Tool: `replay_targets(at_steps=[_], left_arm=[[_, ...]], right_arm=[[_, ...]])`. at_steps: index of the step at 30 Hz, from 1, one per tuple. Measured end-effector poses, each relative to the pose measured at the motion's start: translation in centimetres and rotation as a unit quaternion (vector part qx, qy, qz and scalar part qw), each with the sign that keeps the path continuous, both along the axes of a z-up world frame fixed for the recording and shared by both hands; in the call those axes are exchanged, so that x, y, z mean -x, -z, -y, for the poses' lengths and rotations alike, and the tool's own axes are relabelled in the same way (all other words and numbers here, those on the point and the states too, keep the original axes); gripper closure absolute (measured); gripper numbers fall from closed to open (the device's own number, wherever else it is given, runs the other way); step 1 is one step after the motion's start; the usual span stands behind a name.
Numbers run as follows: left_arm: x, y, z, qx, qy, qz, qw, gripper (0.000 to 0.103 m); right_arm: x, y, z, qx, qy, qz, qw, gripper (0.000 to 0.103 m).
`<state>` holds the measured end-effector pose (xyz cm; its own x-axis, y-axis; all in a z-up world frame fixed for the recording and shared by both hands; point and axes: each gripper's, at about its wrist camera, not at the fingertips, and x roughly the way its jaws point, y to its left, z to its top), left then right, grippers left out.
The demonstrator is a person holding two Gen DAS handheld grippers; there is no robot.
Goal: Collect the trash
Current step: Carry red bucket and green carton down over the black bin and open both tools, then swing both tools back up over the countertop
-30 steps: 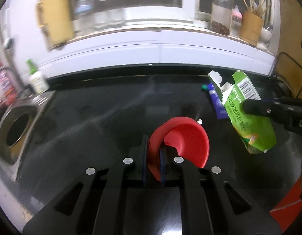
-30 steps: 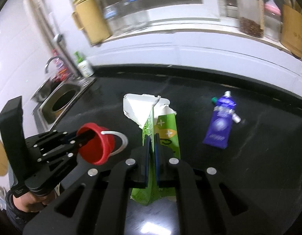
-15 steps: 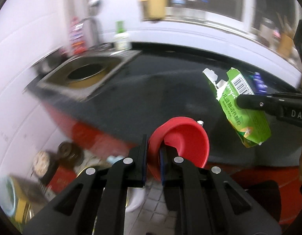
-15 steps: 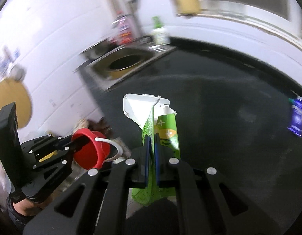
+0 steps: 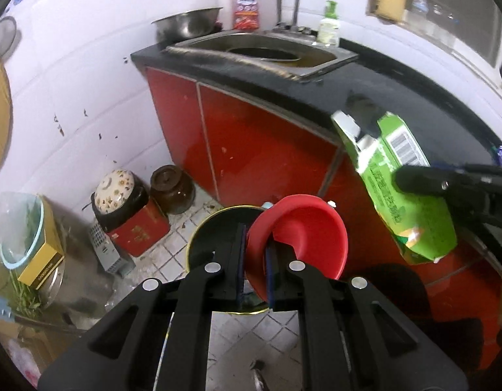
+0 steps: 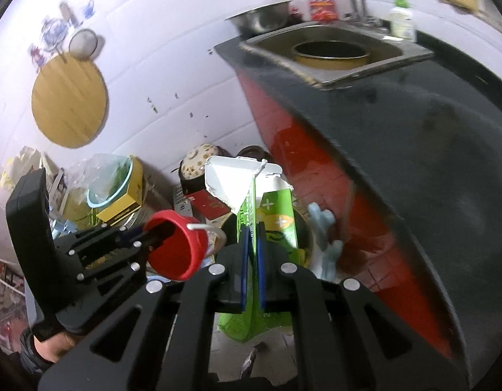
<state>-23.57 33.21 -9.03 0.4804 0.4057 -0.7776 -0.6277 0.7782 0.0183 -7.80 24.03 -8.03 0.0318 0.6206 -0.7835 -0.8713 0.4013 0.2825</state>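
The left claw [image 5: 254, 257] is pinched tight on the rim of a red cup [image 5: 299, 234], one finger inside the wall and one outside, the cup's mouth tipped toward the lens. Seen from the left wrist, the cup hangs over a round bin [image 5: 215, 228] with a yellow rim standing on the tiled floor [image 5: 172, 254]; the bin peeks out at 9 o'clock of the cup.

The right claw [image 6: 252, 260] is closed flat on a green carton [image 6: 277, 215], its torn white top [image 6: 231, 179] pointing up at 12 o'clock. From the left wrist the carton [image 5: 397, 182] sits at 2 o'clock of the cup, apart from it, tilted, in the air in front of the red cabinet [image 5: 260, 150].

From the right wrist, the left claw [image 6: 146, 238] and the cup [image 6: 177, 244] are at 9 o'clock of the carton, close by, with a thin white loop at the cup's rim.

The black tabletop [image 5: 397, 88] runs off to 2 o'clock, the steel sink [image 5: 267, 52] set in its far end. On the floor at 9 o'clock stand a brown jar [image 5: 171, 189], a pot with a flowered lid [image 5: 117, 189] on a red box [image 5: 136, 228], and a light-blue basin [image 5: 22, 228].
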Motion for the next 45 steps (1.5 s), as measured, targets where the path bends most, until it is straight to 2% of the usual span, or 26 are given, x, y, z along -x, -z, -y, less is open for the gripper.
replay_targets(at_steps=[7, 19, 20, 21, 22, 23, 24, 26, 27, 28, 32, 37, 39, 40, 43, 45], left_arm=[[0.1, 4.5, -3.5, 0.027, -0.014, -0.01, 0.9995, 0.094], [0.2, 8.7, -5.9, 0.068, -0.023, -0.024, 0.9971, 0.092], [0.1, 9.0, -6.1, 0.073, -0.023, -0.026, 0.9967, 0.089], [0.1, 9.2, -6.2, 0.077, -0.023, -0.028, 0.9964, 0.07], [0.2, 9.5, -6.4, 0.078, -0.026, -0.03, 0.9962, 0.042], [0.3, 9.5, -6.4, 0.072, -0.032, -0.028, 0.9965, 0.034], [0.4, 9.4, -6.4, 0.064, -0.038, -0.025, 0.9969, 0.032], [0.4, 9.5, -6.4, 0.065, -0.038, -0.026, 0.9968, 0.031], [0.4, 9.5, -6.4, 0.066, -0.04, -0.027, 0.9966, 0.031], [0.4, 9.4, -6.4, 0.066, -0.041, -0.027, 0.9966, 0.031], [0.7, 9.2, -6.3, 0.061, -0.042, -0.024, 0.997, 0.031], [0.8, 8.3, -6.0, 0.054, -0.045, -0.017, 0.9974, 0.018], [0.8, 7.7, -6.0, 0.052, -0.047, -0.014, 0.9974, 0.016], [0.8, 7.4, -5.9, 0.053, -0.05, -0.013, 0.9973, 0.011], [0.7, 6.2, -5.5, 0.052, -0.053, -0.002, 0.9972, 0.007], [0.2, 5.3, -4.9, 0.048, -0.047, -0.001, 0.9977, 0.007]], right_arm=[[0.1, 3.2, -5.9, 0.014, -0.023, -0.015, 1.0, 0.097], [-0.8, 7.3, -9.3, 0.055, -0.031, -0.026, 0.998, 0.097], [-1.0, 7.6, -9.6, 0.056, -0.029, -0.033, 0.997, 0.097], [-1.2, 7.9, -9.8, 0.059, -0.028, -0.039, 0.997, 0.097], [-1.5, 8.3, -10.0, 0.067, -0.027, -0.043, 0.996, 0.096], [-1.6, 8.5, -10.2, 0.072, -0.025, -0.044, 0.996, 0.096], [-1.7, 8.8, -10.2, 0.076, -0.026, -0.045, 0.996, 0.091], [-1.8, 8.9, -10.3, 0.077, -0.024, -0.041, 0.996, 0.057], [-1.8, 8.8, -10.2, 0.072, -0.021, -0.036, 0.997, 0.026], [-1.7, 8.5, -10.1, 0.063, -0.018, -0.024, 0.998, 0.023], [-1.1, 7.8, -10.3, 0.058, -0.028, -0.018, 0.998, 0.023], [-1.0, 6.7, -9.8, 0.046, -0.028, -0.018, 0.998, 0.023], [-1.0, 6.1, -9.4, 0.043, -0.028, -0.016, 0.999, 0.023], [-1.0, 5.6, -9.0, 0.039, -0.025, -0.014, 0.999, 0.022], [-1.4, 3.6, -7.1, 0.029, -0.007, 0.002, 1.0, 0.014], [-1.9, 1.9, -5.1, 0.014, 0.011, 0.017, 1.0, 0.013]])
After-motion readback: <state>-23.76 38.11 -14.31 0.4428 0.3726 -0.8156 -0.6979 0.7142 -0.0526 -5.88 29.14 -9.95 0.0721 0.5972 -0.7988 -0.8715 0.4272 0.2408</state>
